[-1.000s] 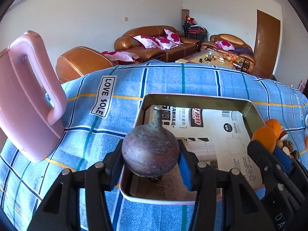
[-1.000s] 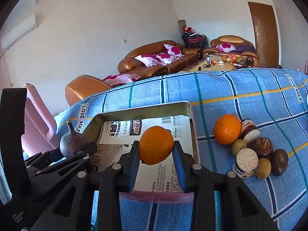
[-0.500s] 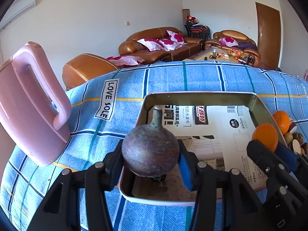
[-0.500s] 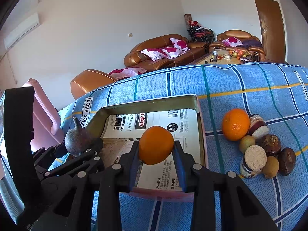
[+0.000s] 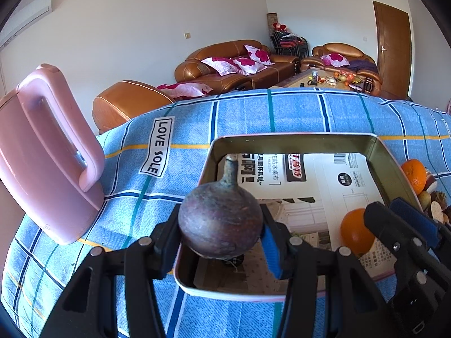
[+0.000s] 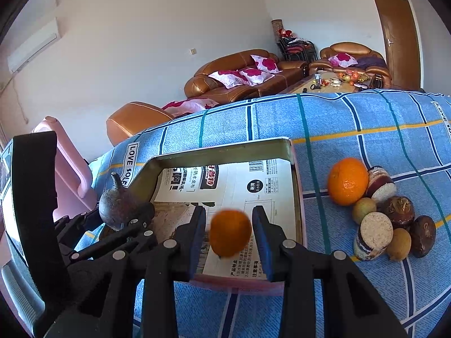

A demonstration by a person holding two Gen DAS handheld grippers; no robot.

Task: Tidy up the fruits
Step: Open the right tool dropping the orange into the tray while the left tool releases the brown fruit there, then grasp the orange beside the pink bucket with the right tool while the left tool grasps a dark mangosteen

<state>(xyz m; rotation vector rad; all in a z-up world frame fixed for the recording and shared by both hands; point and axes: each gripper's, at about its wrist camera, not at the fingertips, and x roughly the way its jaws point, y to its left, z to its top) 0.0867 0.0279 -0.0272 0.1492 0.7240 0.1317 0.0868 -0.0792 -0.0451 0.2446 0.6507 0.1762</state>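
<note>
The small round orange between the right gripper's fingers is motion-blurred, the pink plastic chair at nine o'clock is cut by the picture's left edge, and the items on the distant coffee table are too small to tell.

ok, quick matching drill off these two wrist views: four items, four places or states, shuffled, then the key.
Items
1. purple round fruit
2. small orange
3. large orange
4. pink jug

Places or states
A. on the cloth, right of the tray, against the fruit pile
B. between the open jaws of the right gripper, untouched, over the tray
C. standing on the cloth, left of the tray
D. clamped in the left gripper

Pairs: 1-D, 2-B, 3-A, 4-C
</note>
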